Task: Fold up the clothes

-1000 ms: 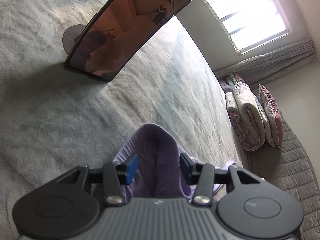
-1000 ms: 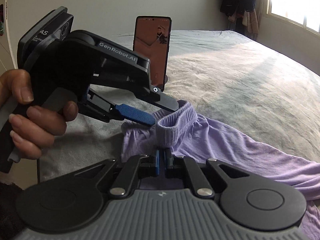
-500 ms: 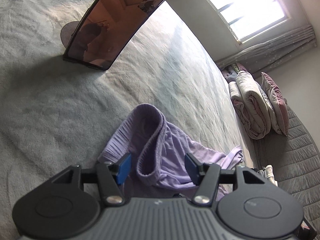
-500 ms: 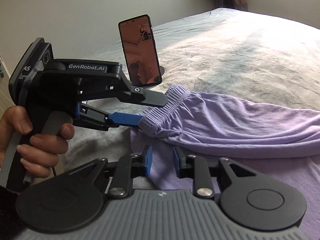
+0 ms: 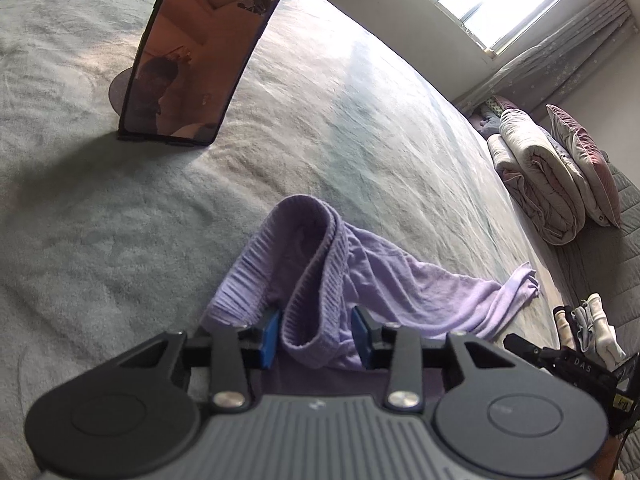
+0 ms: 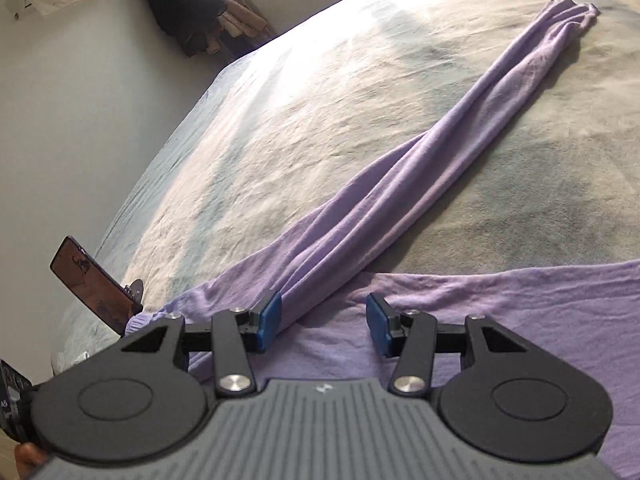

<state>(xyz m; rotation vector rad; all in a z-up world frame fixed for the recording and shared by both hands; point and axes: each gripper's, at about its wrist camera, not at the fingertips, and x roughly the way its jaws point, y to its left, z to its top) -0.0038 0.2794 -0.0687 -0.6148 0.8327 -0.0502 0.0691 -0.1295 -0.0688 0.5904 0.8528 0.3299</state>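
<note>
The left gripper (image 5: 316,338) stands with its blue pads a moderate gap apart, straddling the ribbed waistband (image 5: 316,280) of the lilac trousers (image 5: 400,284); the band sags between the pads, and I cannot tell whether either pad presses it. The right gripper (image 6: 324,322) is spread wide, gripping nothing, poised over the trousers where one bunched leg (image 6: 440,152) runs off from the waist end.

That leg stretches far across the grey bedspread (image 6: 280,128), rolled into a rope with its cuff well away from the waistband. The other leg spreads flatter, off to the right gripper's right. A propped phone (image 5: 200,60) stands beyond the waistband.

The trousers lie unfolded and twisted. To fold them well, I judge each gripper should catch the waistband at opposite corners, taking both cloth layers, then lift and shake so the roped leg opens before laying it flat. Pinching only one layer would leave the twist in. Keep clear of the phone, which looks easy to topple.
</note>
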